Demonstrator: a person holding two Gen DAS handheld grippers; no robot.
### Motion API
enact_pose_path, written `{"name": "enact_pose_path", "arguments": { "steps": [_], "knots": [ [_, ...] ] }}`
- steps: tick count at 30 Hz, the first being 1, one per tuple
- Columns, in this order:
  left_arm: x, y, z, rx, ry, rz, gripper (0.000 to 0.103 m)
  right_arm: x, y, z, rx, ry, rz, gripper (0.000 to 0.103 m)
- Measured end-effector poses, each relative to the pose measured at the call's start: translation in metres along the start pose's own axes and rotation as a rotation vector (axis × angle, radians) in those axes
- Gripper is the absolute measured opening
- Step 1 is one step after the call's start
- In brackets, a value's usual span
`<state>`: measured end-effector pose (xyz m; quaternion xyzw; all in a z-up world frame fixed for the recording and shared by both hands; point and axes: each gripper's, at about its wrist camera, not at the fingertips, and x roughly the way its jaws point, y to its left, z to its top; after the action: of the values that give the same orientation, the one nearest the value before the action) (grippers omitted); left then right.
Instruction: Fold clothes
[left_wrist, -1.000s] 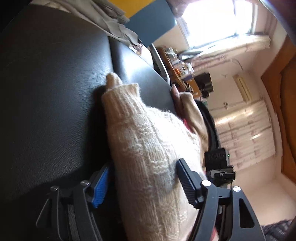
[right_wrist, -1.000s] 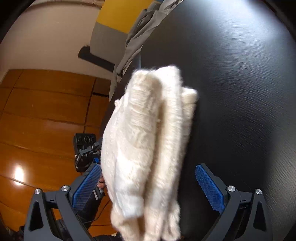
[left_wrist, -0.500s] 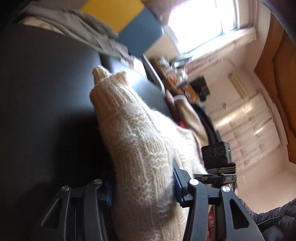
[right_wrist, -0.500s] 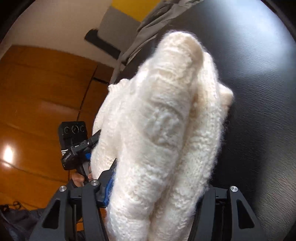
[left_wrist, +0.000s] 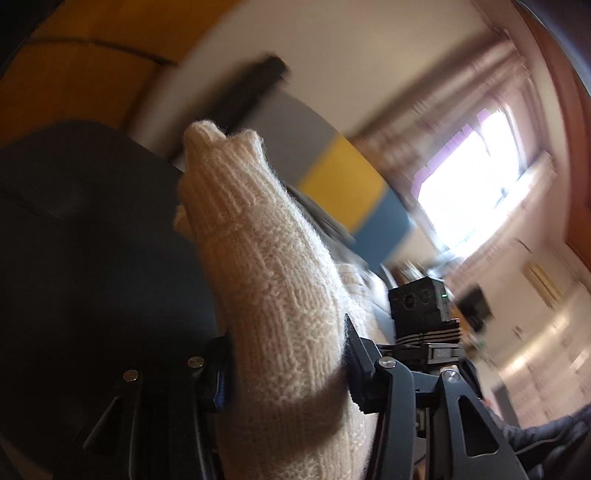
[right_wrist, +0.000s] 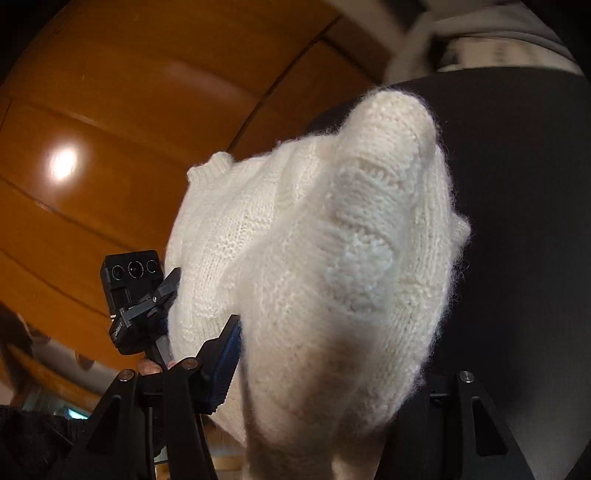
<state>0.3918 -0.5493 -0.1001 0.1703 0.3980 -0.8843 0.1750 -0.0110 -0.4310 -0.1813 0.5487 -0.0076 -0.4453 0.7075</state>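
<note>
Orange-brown wooden panelling (right_wrist: 140, 122) fills the background of the right wrist view, with a bright spot of reflected light on it, while the left wrist view shows a blurred room with a bright window (left_wrist: 476, 173) and a wall of yellow, grey and blue blocks (left_wrist: 343, 177). Below and beside both tools lies a black leather-like surface (right_wrist: 524, 221); I cannot tell whether it is a desk or a seat.

The left gripper (left_wrist: 288, 365) has its 2 fingers pressed into a thick bundle of the cream knitted sweater (left_wrist: 273, 280), which rises between them and ends in a ribbed cuff or hem at the top. Its blue pad on the left side is nearly buried in the wool.

The right gripper (right_wrist: 328, 365) clamps another thick fold of the same sweater (right_wrist: 332, 251), here looking whiter and fuzzier, with a cable-knit pattern on the bulge nearest the camera. The left blue pad (right_wrist: 225, 365) presses against the knit; the right finger is mostly hidden behind the wool.

Each view shows the other tool's black camera block: at right in the left wrist view (left_wrist: 421, 302), at left in the right wrist view (right_wrist: 133, 273), where fingertips of a hand (right_wrist: 151, 367) show below it. The sweater spans between the 2 tools, held off the black surface.
</note>
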Motion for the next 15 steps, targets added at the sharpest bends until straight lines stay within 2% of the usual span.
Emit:
{"name": "enact_pose_path", "arguments": {
  "steps": [5,8,12,15],
  "knots": [
    [-0.050,0.076,0.049,-0.067,-0.132,0.137,0.049,0.108,0.053,0.088,-0.122,0.109,0.030,0.059],
    [-0.063,0.124,0.066,-0.133,-0.171,0.201,0.050,0.163,0.074,0.129,-0.169,0.165,0.016,0.059],
    [-0.061,0.191,0.060,-0.263,-0.171,0.329,0.050,0.233,0.074,0.163,-0.173,0.250,-0.052,0.059],
    [-0.055,0.235,0.044,-0.352,-0.155,0.410,0.053,0.281,0.060,0.167,-0.179,0.322,-0.143,0.059]
  ]
}}
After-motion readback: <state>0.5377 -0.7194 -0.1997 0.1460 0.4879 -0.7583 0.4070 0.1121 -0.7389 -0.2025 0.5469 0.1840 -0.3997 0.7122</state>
